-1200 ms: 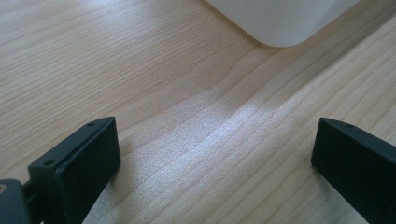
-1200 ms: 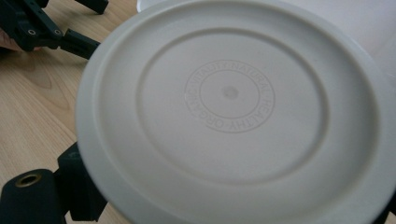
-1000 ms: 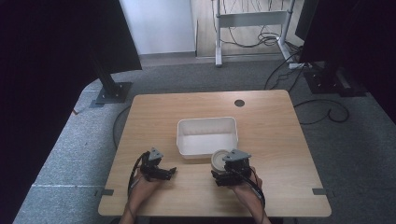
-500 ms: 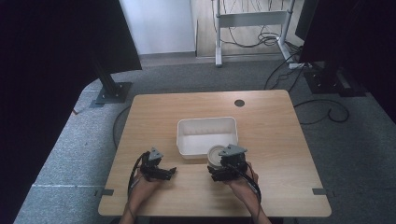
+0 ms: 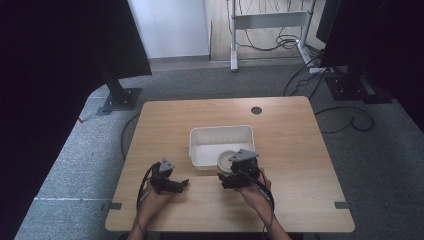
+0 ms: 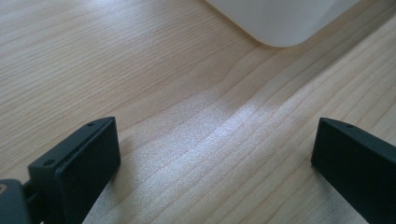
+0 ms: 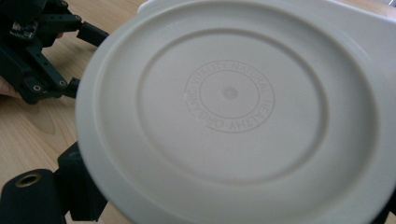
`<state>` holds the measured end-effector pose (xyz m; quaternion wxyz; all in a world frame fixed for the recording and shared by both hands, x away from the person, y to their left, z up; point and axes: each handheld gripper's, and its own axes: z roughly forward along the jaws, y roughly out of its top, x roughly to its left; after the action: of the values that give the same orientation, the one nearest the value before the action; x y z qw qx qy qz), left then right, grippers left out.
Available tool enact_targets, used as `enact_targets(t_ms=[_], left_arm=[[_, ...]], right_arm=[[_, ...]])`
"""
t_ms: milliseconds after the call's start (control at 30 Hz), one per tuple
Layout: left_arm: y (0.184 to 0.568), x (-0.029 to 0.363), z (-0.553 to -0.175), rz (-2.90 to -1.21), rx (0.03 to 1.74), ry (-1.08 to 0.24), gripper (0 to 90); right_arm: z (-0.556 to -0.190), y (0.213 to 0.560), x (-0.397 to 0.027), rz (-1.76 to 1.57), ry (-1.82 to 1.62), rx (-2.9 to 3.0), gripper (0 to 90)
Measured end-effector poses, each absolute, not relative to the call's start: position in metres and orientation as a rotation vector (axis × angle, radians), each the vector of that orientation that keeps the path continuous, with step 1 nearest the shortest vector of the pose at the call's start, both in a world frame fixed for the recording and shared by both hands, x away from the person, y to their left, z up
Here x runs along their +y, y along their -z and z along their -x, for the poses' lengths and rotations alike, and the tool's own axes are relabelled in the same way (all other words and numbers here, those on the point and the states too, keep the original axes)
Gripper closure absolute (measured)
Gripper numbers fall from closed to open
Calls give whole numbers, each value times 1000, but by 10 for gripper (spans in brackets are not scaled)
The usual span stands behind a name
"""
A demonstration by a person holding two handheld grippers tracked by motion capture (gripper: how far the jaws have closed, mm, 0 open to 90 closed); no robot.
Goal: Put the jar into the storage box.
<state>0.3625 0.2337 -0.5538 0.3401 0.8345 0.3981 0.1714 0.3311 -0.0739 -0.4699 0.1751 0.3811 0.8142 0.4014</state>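
Right gripper (image 5: 231,176) clamps round cream dish (image 7: 233,107), its far edge cropped, over white tub's (image 5: 200,150) near rim; left gripper (image 6: 215,172), jaws spread, holds nothing, beside it on table (image 5: 300,150).

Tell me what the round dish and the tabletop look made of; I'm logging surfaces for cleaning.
The round dish looks like matte off-white moulded plastic or a plant-fibre blend: raised lettering circles its base. The tabletop shows light wood grain with a soft sheen, possibly laminate rather than solid wood.

Round white plate and white tub, centre of frame.
The plate (image 5: 226,160) tilted over the rectangular tub's (image 5: 220,144) lower right rim, underside facing the right gripper view.
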Motion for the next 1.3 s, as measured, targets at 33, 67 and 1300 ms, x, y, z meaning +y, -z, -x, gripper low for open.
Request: enact_targets(t_ms=[33,67,1300], left_arm=[[554,234,-362,-2172,1036,-446,10],[554,234,-363,-2172,1036,-446,10],[554,233,-363,-2173,1035,-444,8]], right_arm=[[-332,469,-73,-1077,-1134,2308,93],[-333,469,-72,-1075,-1134,2306,93],[-379,468,-47,-1065,-1099,2277,93]])
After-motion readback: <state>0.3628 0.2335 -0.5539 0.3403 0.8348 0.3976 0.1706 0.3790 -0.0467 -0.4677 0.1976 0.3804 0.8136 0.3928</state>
